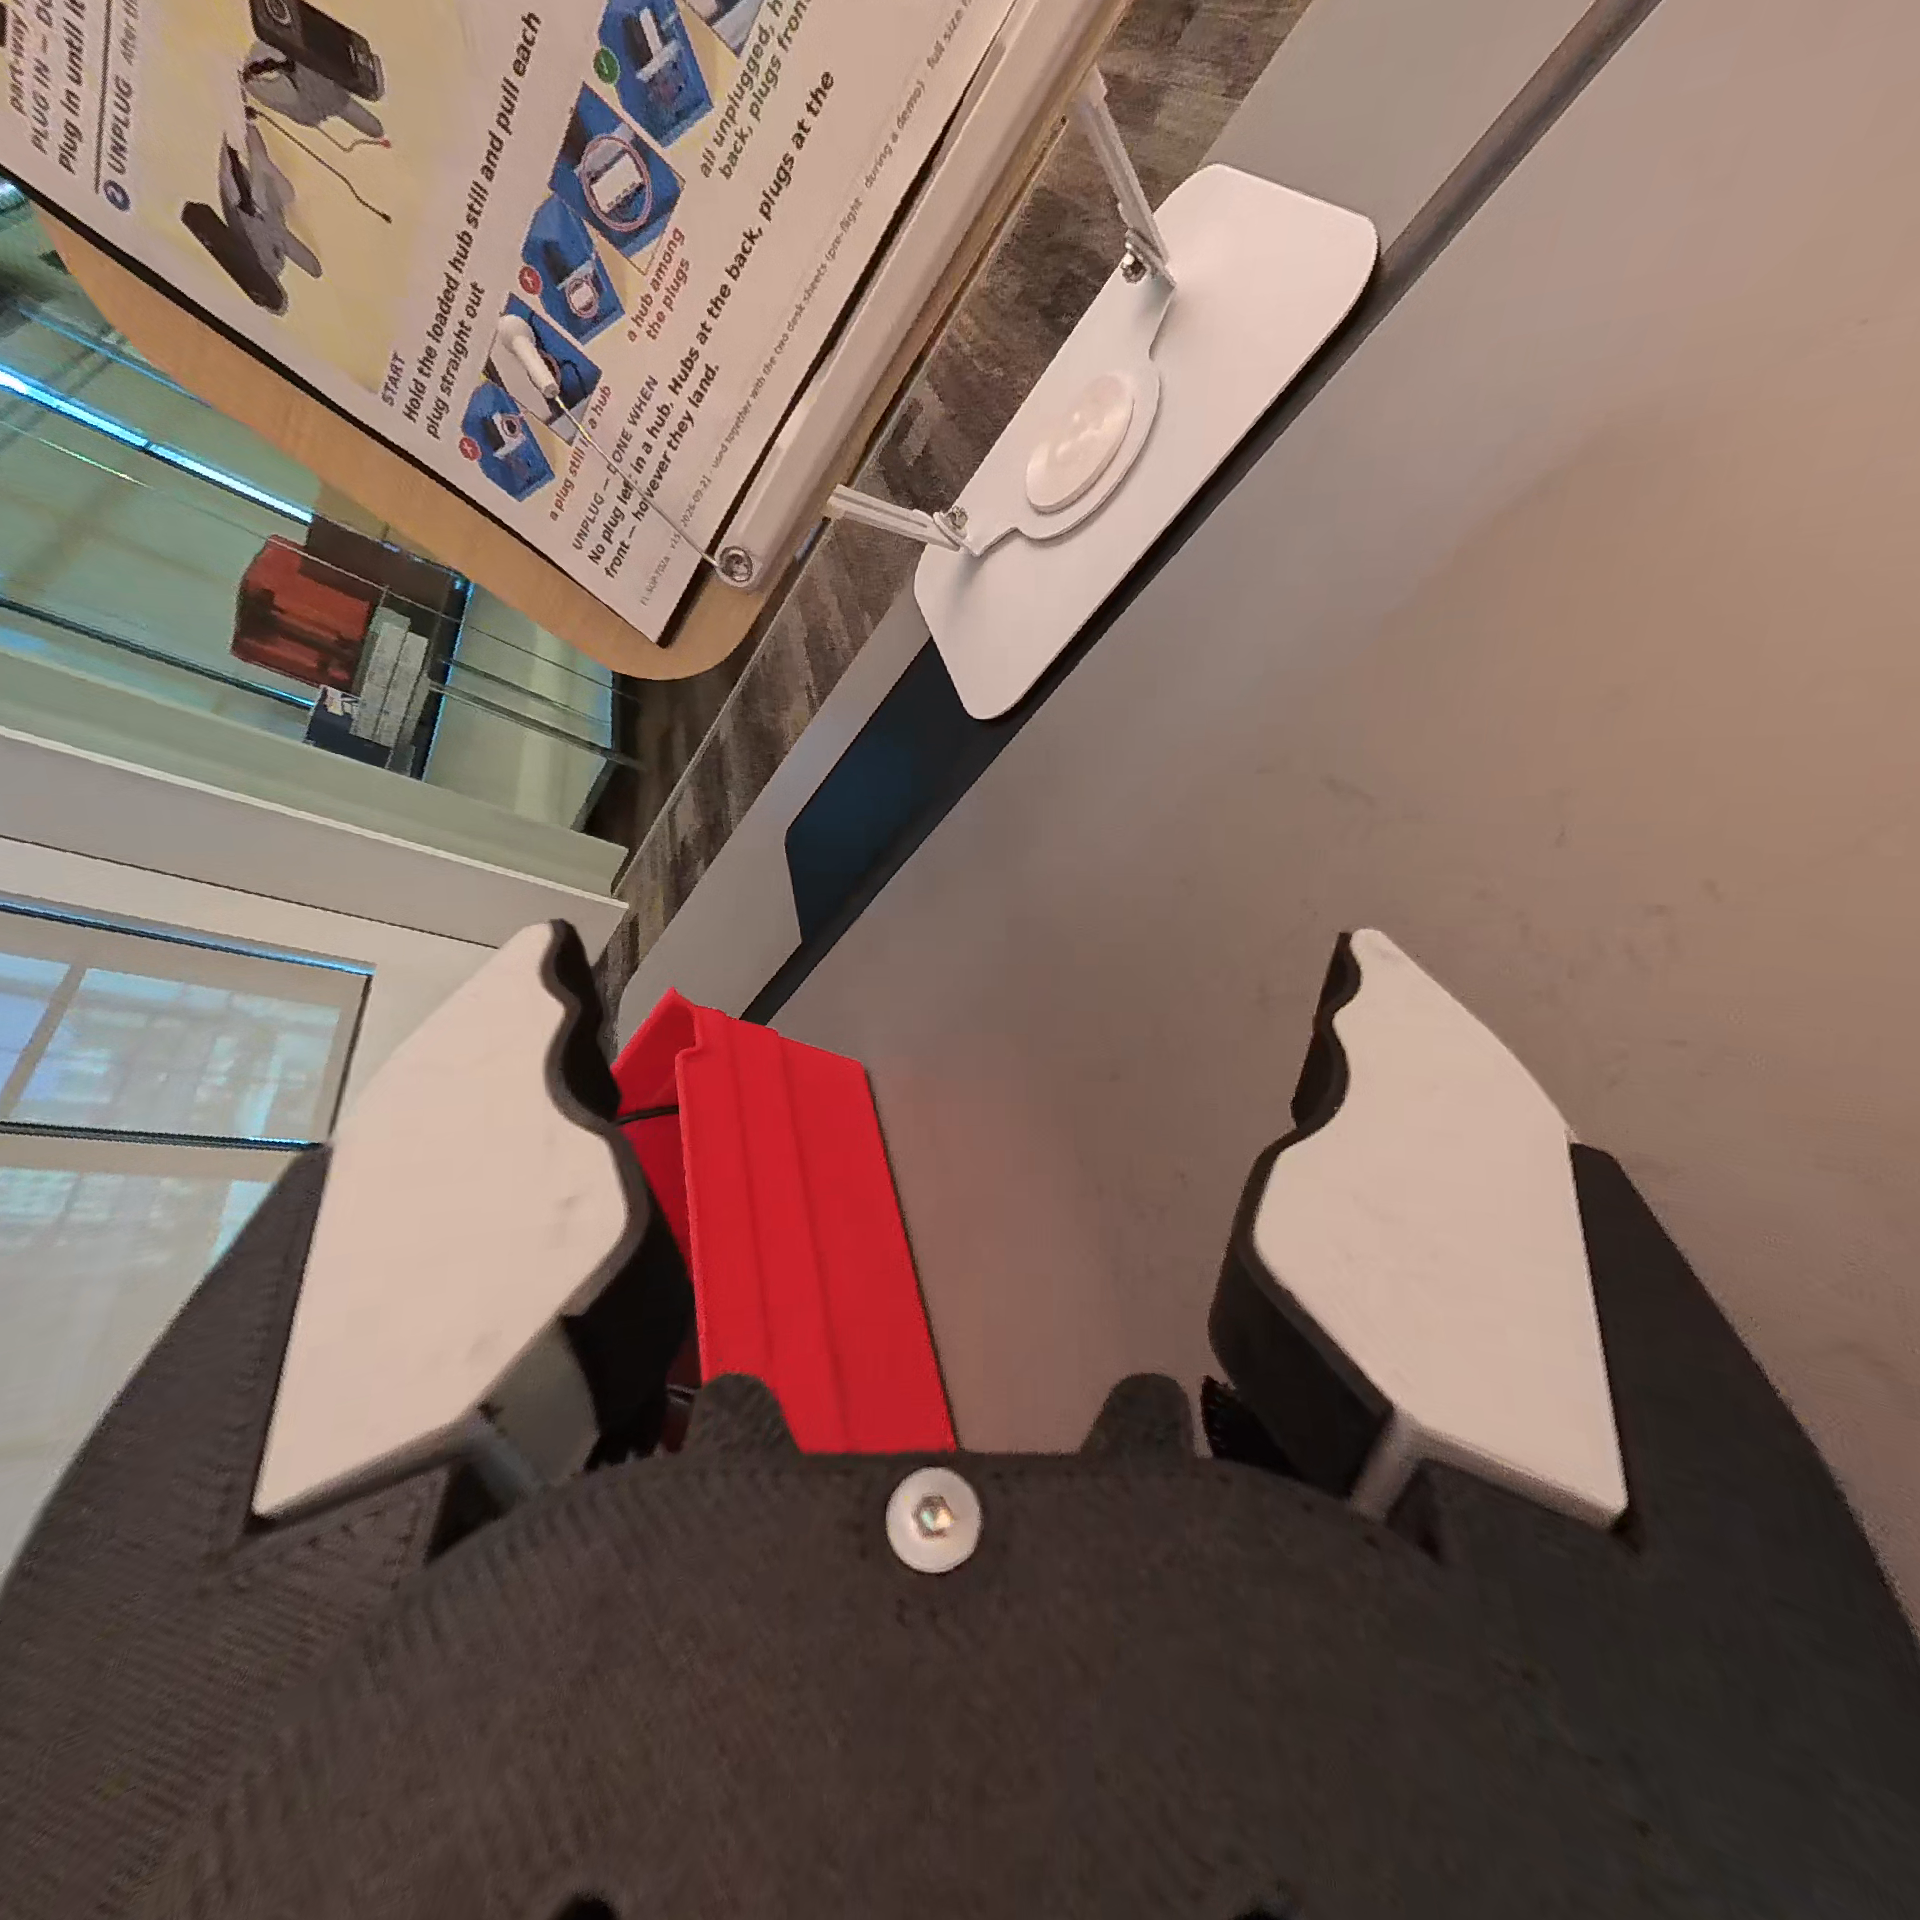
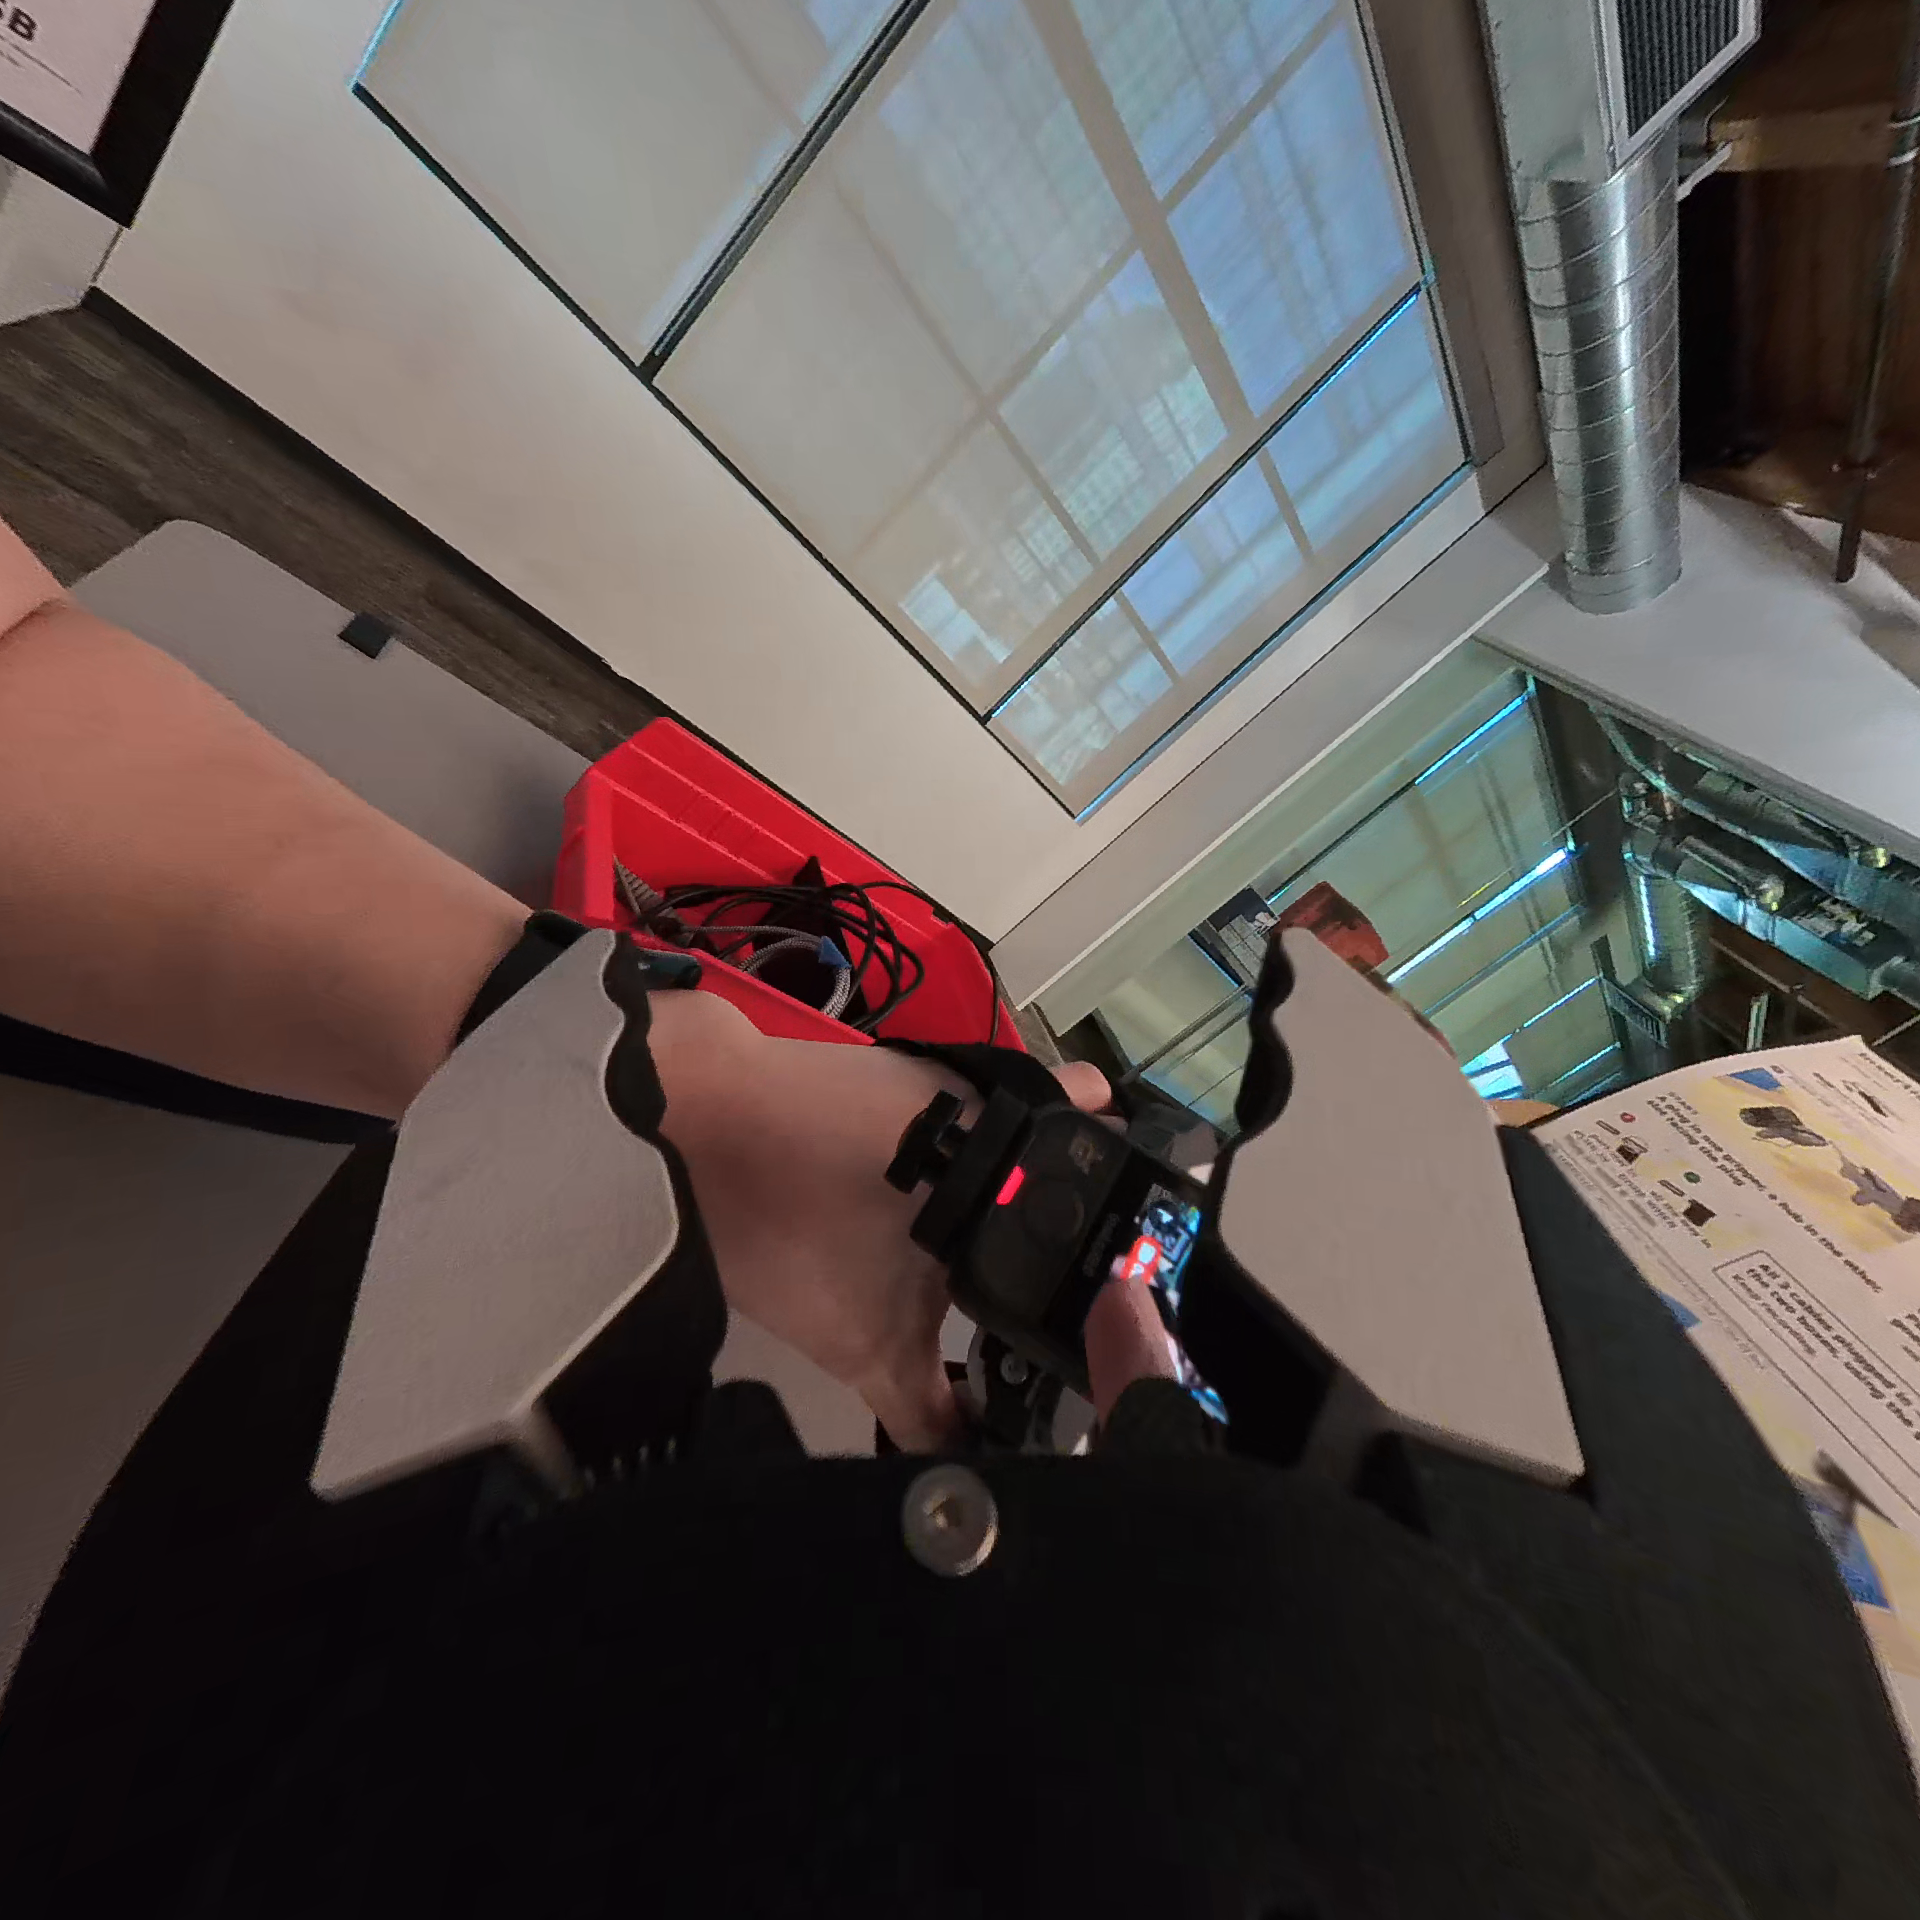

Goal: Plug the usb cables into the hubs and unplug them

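- Two tools show, each seen from its own camera, and both pictures are tipped sideways; neither tool holds anything.
- Left wrist view, far left: a printed instruction sheet (image 1: 436, 301) on a white stand (image 1: 1132, 416), which rests on the grey surface (image 1: 1455, 831).
- Nearer, between the left tool's (image 1: 951, 1049) spread fingers: a red bin (image 1: 800, 1226) on the surface, partly behind the left finger. Its jaws stand wide apart, empty.
- Right wrist view, left side: a person's bare forearm reaches across, the hand (image 2: 831, 1195) gripping a black camera unit (image 2: 1049, 1216) with a small red light.
- Beyond the hand, the same red bin holds a tangle of dark usb cables (image 2: 810, 945), one braided. No hubs can be made out in either view.
- The right tool's (image 2: 951, 1029) jaws are also wide apart and empty, pointed towards hand and bin.
- Far right: a second instruction sheet (image 2: 1766, 1226).
- Judgement: the work itself has not begun; this looks like setting up, with cables unpicked in the bin.
- The next move probably calls for levelling both tools, reaching into the bin, and closing on one cable near its plug without snagging the tangle.
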The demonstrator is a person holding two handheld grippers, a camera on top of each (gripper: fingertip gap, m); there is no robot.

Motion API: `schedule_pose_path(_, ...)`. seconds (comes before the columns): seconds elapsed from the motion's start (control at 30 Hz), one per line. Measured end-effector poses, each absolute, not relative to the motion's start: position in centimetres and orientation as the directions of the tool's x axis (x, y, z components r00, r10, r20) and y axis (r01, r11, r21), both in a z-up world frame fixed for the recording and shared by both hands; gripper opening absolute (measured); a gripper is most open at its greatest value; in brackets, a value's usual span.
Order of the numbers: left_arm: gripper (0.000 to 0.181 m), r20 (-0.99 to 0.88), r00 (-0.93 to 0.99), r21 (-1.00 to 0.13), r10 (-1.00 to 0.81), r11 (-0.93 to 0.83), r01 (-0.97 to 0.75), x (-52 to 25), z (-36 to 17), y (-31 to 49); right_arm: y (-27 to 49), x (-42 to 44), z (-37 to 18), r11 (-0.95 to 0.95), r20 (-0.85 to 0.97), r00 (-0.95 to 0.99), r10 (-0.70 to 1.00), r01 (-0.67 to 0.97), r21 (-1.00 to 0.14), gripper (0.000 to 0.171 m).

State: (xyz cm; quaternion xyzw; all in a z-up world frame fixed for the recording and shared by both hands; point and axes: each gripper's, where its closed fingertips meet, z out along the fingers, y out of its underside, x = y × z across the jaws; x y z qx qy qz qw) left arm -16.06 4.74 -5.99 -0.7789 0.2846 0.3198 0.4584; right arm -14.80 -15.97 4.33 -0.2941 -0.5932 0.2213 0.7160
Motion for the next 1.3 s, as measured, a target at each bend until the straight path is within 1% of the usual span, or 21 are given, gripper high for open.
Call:
schedule_pose_path(0.1,0.128,-0.757,0.635,-0.53,-0.155,-0.424,-0.734,-16.1,-6.2,4.8,-15.6,-15.1,3.8,0.703,0.698,0.182,0.692,0.047,-0.71,0.111)
schedule_pose_path(0.17,0.129,-0.756,0.636,-0.526,-0.153,-0.435,-0.731,-16.4,-6.3,4.8,-15.6,-15.0,4.0,0.722,0.716,0.197,0.67,0.053,-0.69,0.111)
schedule_pose_path(0.23,0.129,-0.754,0.64,-0.531,-0.15,-0.434,-0.727,-16.5,-6.2,4.8,-16.5,-14.0,5.8,0.766,0.744,0.236,0.624,0.003,-0.643,0.11)
schedule_pose_path(0.3,0.129,-0.748,0.648,-0.544,-0.147,-0.424,-0.724,-16.4,-5.9,4.8,-17.4,-13.1,7.6,0.767,0.734,0.26,0.628,-0.041,-0.641,0.108)
schedule_pose_path(0.37,0.128,-0.739,0.657,-0.555,-0.147,-0.42,-0.718,-16.5,-5.7,4.8,-17.2,-12.2,8.8,0.762,0.721,0.291,0.629,-0.048,-0.645,0.108)
schedule_pose_path(0.53,0.127,-0.721,0.679,-0.583,-0.137,-0.41,-0.701,-16.8,-5.0,4.8,-14.0,-10.1,10.6,0.758,0.7,0.403,0.589,0.026,-0.652,0.108)
schedule_pose_path(0.6,0.127,-0.693,0.708,-0.618,-0.137,-0.391,-0.682,-16.6,-4.5,4.8,-11.7,-8.2,11.9,0.747,0.67,0.485,0.562,0.05,-0.663,0.106)
schedule_pose_path(0.63,0.126,-0.673,0.726,-0.644,-0.141,-0.373,-0.668,-16.5,-4.1,4.7,-10.1,-6.7,12.8,0.724,0.626,0.541,0.562,0.044,-0.688,0.103)
schedule_pose_path(0.7,0.125,-0.627,0.763,-0.697,-0.156,-0.324,-0.639,-15.7,-3.2,4.6,-5.3,-3.0,13.8,0.606,0.463,0.667,0.583,0.023,-0.795,0.099)
schedule_pose_path(0.77,0.125,-0.593,0.781,-0.746,-0.196,-0.23,-0.624,-14.0,-2.2,4.1,1.0,1.5,12.8,0.399,0.257,0.801,0.54,0.025,-0.916,0.1)
schedule_pose_path(0.8,0.125,-0.57,0.789,-0.776,-0.23,-0.166,-0.609,-12.6,-1.5,3.7,4.0,3.6,11.3,0.289,0.206,0.851,0.482,0.067,-0.955,0.1)
schedule_pose_path(0.83,0.125,-0.548,0.788,-0.804,-0.278,-0.085,-0.589,-10.9,-0.8,3.0,6.7,5.8,9.3,0.179,0.198,0.896,0.398,0.136,-0.974,0.1)
schedule_pose_path(0.87,0.125,-0.533,0.784,-0.827,-0.32,0.002,-0.562,-9.2,0.1,2.1,8.9,7.8,7.2,0.081,0.23,0.922,0.312,0.216,-0.973,0.1)
schedule_pose_path(0.9,0.124,-0.524,0.773,-0.843,-0.357,0.094,-0.529,-7.6,1.1,1.0,10.6,9.5,4.9,-0.014,0.292,0.926,0.239,0.304,-0.953,0.099)
schedule_pose_path(0.97,0.123,-0.527,0.732,-0.85,-0.431,0.27,-0.453,-4.6,3.0,-1.7,12.7,11.8,0.9,-0.182,0.457,0.88,0.131,0.474,-0.861,0.099)
schedule_pose_path(1.03,0.121,-0.536,0.689,-0.839,-0.487,0.398,-0.371,-2.5,4.3,-4.5,13.4,11.6,-2.2,-0.28,0.607,0.784,0.129,0.616,-0.737,0.099)
schedule_pose_path(1.07,0.121,-0.543,0.664,-0.832,-0.514,0.44,-0.339,-1.5,4.6,-5.8,13.4,10.8,-3.3,-0.298,0.658,0.738,0.149,0.668,-0.682,0.099)
schedule_pose_path(1.17,0.121,-0.585,0.596,-0.8,-0.55,0.513,-0.311,0.5,5.1,-8.6,12.3,6.6,-5.5,-0.267,0.748,0.62,0.239,0.782,-0.563,0.098)
schedule_pose_path(1.3,0.118,-0.647,0.529,-0.743,-0.55,0.61,-0.274,2.0,5.6,-11.6,9.8,2.1,-7.8,-0.235,0.779,0.512,0.361,0.859,-0.455,0.097)
